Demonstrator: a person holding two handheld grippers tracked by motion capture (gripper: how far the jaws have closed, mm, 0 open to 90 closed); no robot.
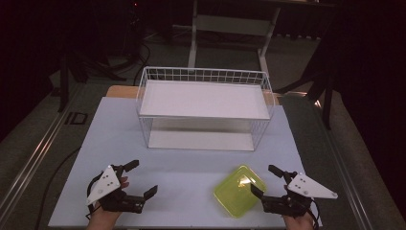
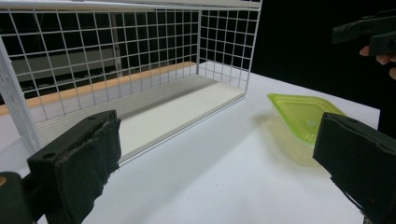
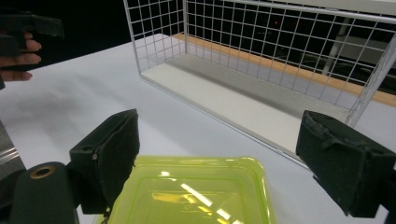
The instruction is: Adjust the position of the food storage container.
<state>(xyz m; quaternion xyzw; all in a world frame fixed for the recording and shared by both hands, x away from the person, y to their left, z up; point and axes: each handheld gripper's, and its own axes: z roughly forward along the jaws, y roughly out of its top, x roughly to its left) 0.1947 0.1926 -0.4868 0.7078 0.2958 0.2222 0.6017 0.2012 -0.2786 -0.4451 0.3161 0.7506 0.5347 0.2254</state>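
A translucent lime-green square container lies flat on the white table sheet, front right. My right gripper stands open just right of it, jaws spread toward its right edge, nothing between them. In the right gripper view the container lies low between the wide-apart jaws of that gripper. My left gripper is open at the front left, well apart from the container. Its own view has both jaws of the gripper spread, with the container farther off to the right.
A white wire rack with a solid upper shelf and a white bottom board stands at mid-table, open side facing me. It is also in the left gripper view and the right gripper view. Dark floor and table legs lie beyond.
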